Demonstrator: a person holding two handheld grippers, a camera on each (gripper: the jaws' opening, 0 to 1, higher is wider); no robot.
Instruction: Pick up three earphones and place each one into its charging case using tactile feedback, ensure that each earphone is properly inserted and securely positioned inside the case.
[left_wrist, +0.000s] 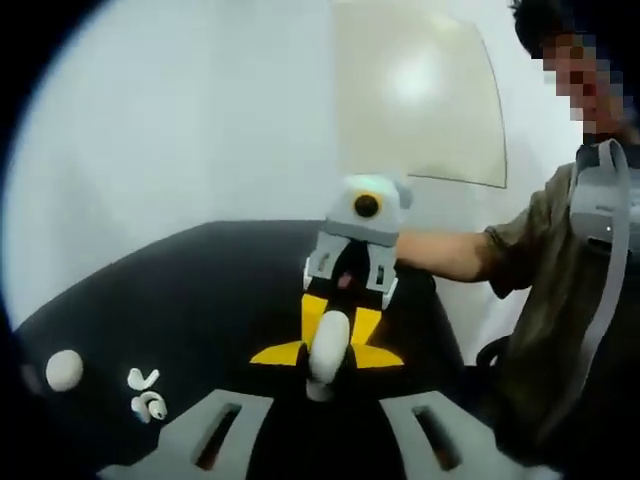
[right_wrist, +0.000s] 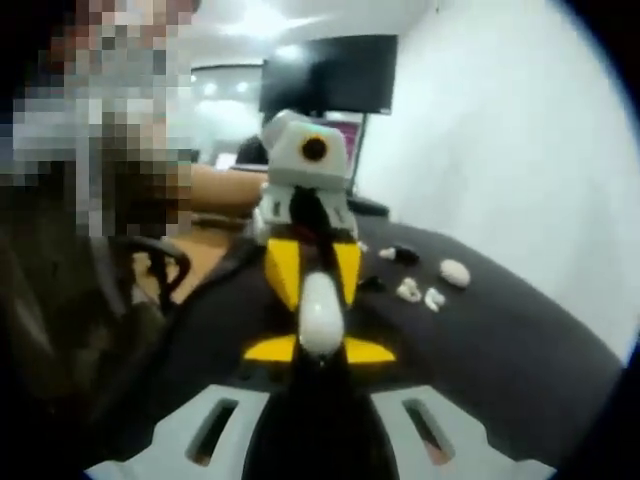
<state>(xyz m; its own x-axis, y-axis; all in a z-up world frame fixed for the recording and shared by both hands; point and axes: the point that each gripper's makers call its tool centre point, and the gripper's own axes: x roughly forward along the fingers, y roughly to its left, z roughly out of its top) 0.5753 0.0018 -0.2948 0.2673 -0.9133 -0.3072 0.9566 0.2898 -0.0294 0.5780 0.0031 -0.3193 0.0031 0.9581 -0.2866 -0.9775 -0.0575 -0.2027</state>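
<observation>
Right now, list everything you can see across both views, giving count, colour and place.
table: one, black, under everything
held case: one, white, between both grippers' jaws
loose case: one, white, on the table
earphones: white, clustered beside the loose case; count unclear
monitor: one, dark, far wall
person: one, olive shirt, beside the table
left gripper: grey, yellow jaws, facing the right
right gripper: grey, yellow jaws
</observation>
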